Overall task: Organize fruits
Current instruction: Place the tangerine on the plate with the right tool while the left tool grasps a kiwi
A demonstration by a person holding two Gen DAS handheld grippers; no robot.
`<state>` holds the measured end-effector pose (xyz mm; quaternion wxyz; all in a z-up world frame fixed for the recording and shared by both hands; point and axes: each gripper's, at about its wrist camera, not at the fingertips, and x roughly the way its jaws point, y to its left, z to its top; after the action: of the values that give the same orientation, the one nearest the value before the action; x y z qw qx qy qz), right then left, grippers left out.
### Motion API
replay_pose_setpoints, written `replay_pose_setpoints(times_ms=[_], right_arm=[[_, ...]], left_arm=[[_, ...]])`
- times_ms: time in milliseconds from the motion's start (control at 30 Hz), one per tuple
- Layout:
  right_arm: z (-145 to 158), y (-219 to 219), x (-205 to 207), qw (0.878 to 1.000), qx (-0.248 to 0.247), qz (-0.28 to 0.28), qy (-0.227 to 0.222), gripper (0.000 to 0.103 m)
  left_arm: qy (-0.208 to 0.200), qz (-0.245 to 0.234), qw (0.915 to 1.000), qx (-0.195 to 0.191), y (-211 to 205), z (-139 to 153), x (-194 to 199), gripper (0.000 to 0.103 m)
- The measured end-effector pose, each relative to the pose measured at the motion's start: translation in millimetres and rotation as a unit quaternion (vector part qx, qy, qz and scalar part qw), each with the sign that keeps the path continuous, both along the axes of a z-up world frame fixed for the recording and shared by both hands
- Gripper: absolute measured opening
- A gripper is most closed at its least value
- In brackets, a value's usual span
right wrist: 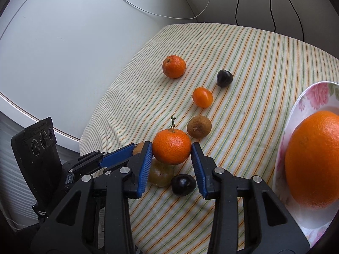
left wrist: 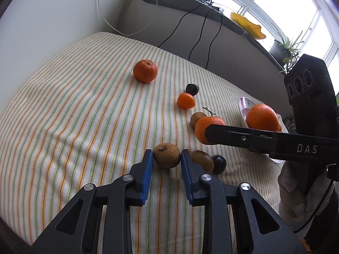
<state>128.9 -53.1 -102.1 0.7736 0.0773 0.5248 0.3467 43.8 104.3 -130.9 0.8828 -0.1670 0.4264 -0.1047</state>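
Note:
My left gripper (left wrist: 167,158) is open with its blue pads on either side of a brown round fruit (left wrist: 167,155) on the striped cloth, touching or nearly touching it. My right gripper (right wrist: 171,152) is open around an orange tangerine with a stem (right wrist: 171,149); the left pad touches it, the right pad stands just off. A big orange (right wrist: 313,158) lies on a floral plate (right wrist: 305,105). Loose on the cloth are another tangerine (left wrist: 145,71), a small orange fruit (left wrist: 186,100), dark plums (left wrist: 192,89) (right wrist: 183,184) and more brown fruits (right wrist: 199,126) (right wrist: 161,174).
The striped cloth (left wrist: 84,116) covers a cushion that drops off at the near and left edges. A wall stands behind, with black cables (left wrist: 197,42) hanging down. A sill at the back right holds a yellow dish (left wrist: 247,24) and a potted plant (left wrist: 281,48).

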Motion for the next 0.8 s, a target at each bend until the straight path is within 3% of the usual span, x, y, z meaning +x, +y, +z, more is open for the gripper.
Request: replay_pose_setpoints(times_ms=[400,800], right_arm=[[39,-51,-16,0.998,0.005,-0.032,-0.049,0.039],[65,-135,-18,0.992,0.004,-0.101,-0.079,0.039]], left_arm=[[-0.023,-0.002,0.9997,0.001,-6,23,-3,0.025],[-0.042,-0.054,0.9976,-0.004,-59,40,1,0.025]])
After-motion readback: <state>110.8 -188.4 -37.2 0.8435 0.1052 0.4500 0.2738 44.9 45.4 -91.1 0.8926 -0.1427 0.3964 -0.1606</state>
